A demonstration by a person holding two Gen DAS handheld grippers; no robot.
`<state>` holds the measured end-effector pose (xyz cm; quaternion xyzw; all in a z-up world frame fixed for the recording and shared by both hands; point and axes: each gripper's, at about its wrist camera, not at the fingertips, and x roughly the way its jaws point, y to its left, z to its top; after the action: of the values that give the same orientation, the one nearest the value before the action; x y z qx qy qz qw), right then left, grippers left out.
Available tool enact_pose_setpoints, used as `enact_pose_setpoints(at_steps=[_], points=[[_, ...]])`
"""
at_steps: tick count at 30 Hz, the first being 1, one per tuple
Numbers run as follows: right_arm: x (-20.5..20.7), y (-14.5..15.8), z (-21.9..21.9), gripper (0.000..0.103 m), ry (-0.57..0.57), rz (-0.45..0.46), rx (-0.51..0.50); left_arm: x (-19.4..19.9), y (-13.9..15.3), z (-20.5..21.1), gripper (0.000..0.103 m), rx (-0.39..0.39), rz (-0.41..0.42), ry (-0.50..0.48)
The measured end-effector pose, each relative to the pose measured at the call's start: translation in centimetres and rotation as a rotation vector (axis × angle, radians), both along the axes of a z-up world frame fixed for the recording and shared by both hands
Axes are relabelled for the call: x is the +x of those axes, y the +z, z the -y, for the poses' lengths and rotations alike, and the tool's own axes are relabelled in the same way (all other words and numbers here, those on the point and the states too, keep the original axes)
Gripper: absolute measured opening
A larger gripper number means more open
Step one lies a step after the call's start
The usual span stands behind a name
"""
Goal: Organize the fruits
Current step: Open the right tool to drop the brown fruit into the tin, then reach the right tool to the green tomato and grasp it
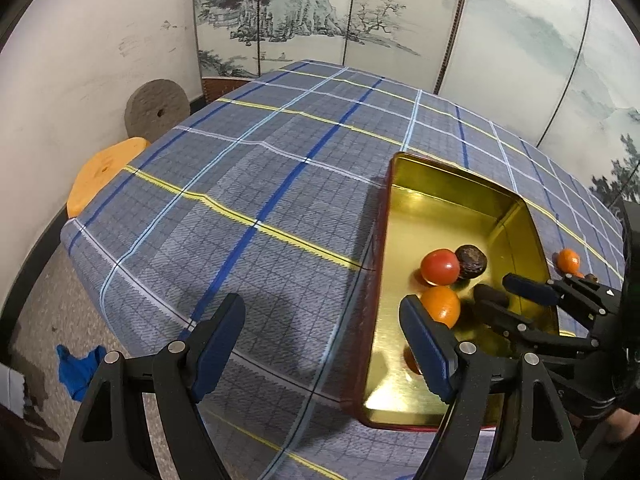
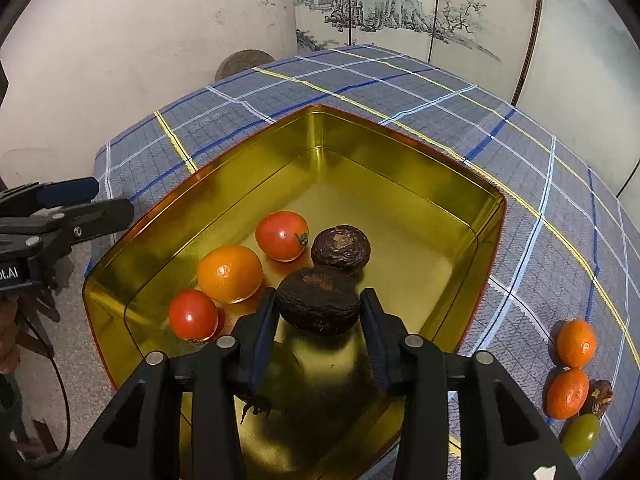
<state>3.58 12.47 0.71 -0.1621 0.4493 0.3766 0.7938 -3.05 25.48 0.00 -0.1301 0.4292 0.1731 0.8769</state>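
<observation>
We have our right gripper (image 2: pixel 320 312) low over the near end of the gold tin (image 2: pixel 404 152), its fingers either side of a dark wrinkled fruit (image 2: pixel 318 300). No earlier picture backs any motion, so we speak only of the state: the jaws stand slightly parted, with a sliver of gap showing at the right pad, so we judge the fruit let go and resting on the tin's floor rather than held.

Inside the tin, beyond that fruit, lie a second dark fruit (image 2: pixel 340 246), an orange (image 2: pixel 230 274) and two tomatoes (image 2: pixel 282 236) (image 2: pixel 193 314), clustered toward the near-left wall (they seem to settle where each is dropped).

Outside the tin, off its right side on the checked cloth (image 2: pixel 520 152), wait two small oranges (image 2: pixel 576 343) (image 2: pixel 567 393), a green grape-like fruit (image 2: pixel 582 434) and a brown piece (image 2: pixel 600 394) we cannot name.

Our left gripper (image 1: pixel 322 344) hangs over the tin's left rim, wide open and empty, presumably parked clear so the right has room to work.
</observation>
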Motion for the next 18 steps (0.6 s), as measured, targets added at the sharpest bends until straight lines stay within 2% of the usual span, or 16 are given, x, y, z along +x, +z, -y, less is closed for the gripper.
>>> enact_pose_setpoints(at_steps=[3, 11, 13, 18], points=[[-0.2, 0.8, 0.5, 0.064, -0.012, 0.022, 0.019, 0.3, 0.1, 0.5, 0.080, 0.000, -0.001, -0.010], [-0.7, 4.0, 4.7, 0.065, -0.073, 0.076, 0.121, 1.5, 0.8, 3.3, 0.080, 0.005, 0.009, -0.075], [-0.6, 4.6, 6.9, 0.069, -0.119, 0.100, 0.132, 2.0, 0.9, 4.6, 0.080, 0.005, 0.013, -0.106], [-0.2, 4.3, 13.1, 0.069, -0.252, 0.119, 0.109, 3.2, 1.0, 7.8, 0.080, 0.003, 0.012, -0.184]])
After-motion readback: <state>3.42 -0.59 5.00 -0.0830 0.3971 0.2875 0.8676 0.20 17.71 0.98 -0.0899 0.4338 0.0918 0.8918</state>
